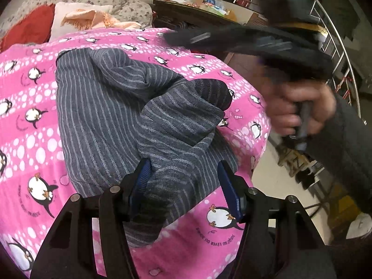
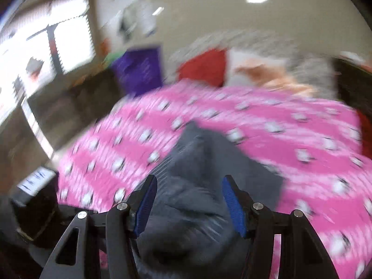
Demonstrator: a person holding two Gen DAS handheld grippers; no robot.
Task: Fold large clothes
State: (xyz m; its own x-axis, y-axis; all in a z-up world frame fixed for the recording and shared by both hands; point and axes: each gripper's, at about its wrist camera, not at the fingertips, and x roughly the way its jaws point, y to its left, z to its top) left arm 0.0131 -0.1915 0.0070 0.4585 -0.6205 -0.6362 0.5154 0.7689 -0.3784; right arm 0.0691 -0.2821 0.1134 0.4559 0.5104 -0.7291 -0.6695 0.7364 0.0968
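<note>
A grey striped garment lies bunched on a pink penguin-print bedcover. My left gripper is open, its blue pads either side of a raised fold of the garment near the bed's front edge. In the left wrist view the right gripper shows blurred above the bed's right side, held by a hand. In the blurred right wrist view my right gripper is open above the garment, with cloth between its pads on the bedcover.
Pillows lie at the head of the bed: a red one, a white one and a peach cloth. A dark cluttered table stands beyond. A metal rack and floor lie to the right. A bright window is at left.
</note>
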